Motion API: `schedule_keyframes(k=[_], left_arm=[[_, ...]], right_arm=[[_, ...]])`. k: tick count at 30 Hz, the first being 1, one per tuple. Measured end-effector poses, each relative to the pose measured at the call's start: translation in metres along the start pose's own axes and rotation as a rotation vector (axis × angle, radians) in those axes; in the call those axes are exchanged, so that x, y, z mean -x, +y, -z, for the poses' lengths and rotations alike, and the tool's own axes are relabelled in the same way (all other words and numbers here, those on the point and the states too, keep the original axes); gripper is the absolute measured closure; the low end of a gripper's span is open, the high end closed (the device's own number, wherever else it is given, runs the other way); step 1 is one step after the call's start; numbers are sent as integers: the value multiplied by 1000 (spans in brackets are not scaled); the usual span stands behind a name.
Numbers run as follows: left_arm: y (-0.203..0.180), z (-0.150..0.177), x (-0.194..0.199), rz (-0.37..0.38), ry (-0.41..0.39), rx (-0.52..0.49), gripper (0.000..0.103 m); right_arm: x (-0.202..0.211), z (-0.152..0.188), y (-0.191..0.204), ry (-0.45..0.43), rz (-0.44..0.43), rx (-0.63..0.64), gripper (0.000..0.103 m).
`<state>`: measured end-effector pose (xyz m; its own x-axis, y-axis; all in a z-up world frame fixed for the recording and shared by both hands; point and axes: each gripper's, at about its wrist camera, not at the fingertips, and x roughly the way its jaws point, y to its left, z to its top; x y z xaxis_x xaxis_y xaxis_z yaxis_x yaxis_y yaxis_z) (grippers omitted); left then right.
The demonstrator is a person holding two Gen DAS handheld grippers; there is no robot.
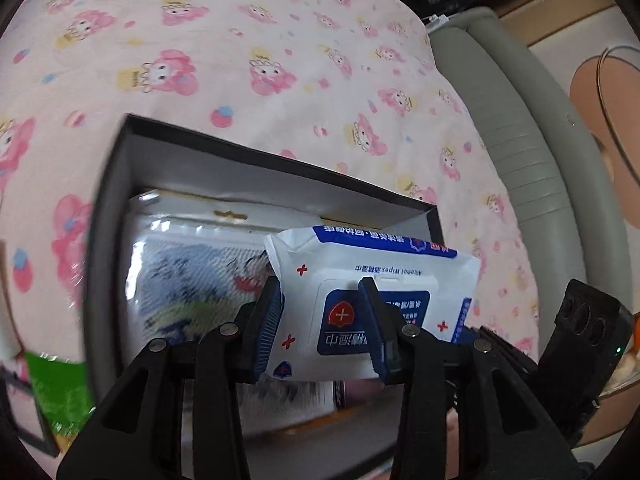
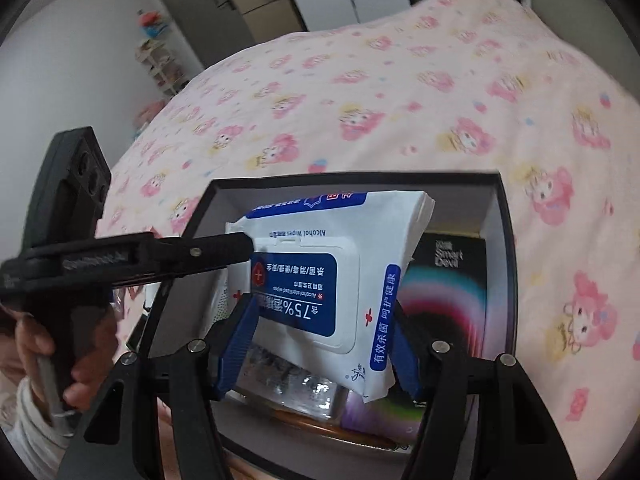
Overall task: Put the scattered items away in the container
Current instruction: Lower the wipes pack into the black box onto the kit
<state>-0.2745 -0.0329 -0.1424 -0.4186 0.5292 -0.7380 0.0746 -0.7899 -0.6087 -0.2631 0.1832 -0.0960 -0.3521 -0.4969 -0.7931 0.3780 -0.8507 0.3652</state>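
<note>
A white and blue pack of alcohol wipes (image 1: 380, 276) hangs over an open black box (image 1: 280, 156) on the bed. My left gripper (image 1: 324, 328) is shut on the pack's near end, its blue pads pinching it from both sides. In the right wrist view the same pack (image 2: 320, 280) sits between the blue pads of my right gripper (image 2: 322, 344), which press on its lower edges. One finger of the left gripper (image 2: 224, 246) reaches the pack's left side there. The box (image 2: 360, 178) holds a clear-wrapped printed packet (image 1: 192, 276) and a black carton with a rainbow arc (image 2: 444, 288).
A pink cartoon-print sheet (image 1: 260, 60) covers the bed all around the box. A grey padded bed edge (image 1: 512, 128) runs down the right. A green packet (image 1: 60, 392) lies left of the box. A person's hand (image 2: 32, 344) grips the left gripper's handle.
</note>
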Motion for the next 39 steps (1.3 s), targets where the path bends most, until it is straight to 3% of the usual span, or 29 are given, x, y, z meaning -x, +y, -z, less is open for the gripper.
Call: schedule_keyframes(k=[2, 9, 15, 18, 23, 26, 30, 37, 39], left_arm=[[6, 4, -9, 64, 2, 38, 64], [10, 4, -9, 64, -21, 17, 64], [10, 9, -7, -121, -14, -17, 64], [10, 13, -4, -169, 11, -35, 64], [17, 21, -8, -196, 79, -20, 64], [20, 21, -8, -181, 96, 5, 64], [26, 24, -6, -163, 110, 37, 62], [15, 36, -5, -135, 181, 7, 62], [0, 43, 4, -116, 173, -58, 51]], right_arm=[[-7, 3, -23, 18, 0, -83, 43], [-11, 0, -41, -3, 135, -119, 44], [11, 0, -18, -99, 234, -13, 44], [27, -1, 0, -155, 172, 53, 44], [1, 7, 3, 20, -1, 53, 44], [-16, 13, 2, 97, 41, 61, 44], [-15, 21, -7, 133, -3, 49, 44], [-21, 36, -9, 197, -10, 61, 45], [-27, 38, -8, 220, -6, 63, 45]])
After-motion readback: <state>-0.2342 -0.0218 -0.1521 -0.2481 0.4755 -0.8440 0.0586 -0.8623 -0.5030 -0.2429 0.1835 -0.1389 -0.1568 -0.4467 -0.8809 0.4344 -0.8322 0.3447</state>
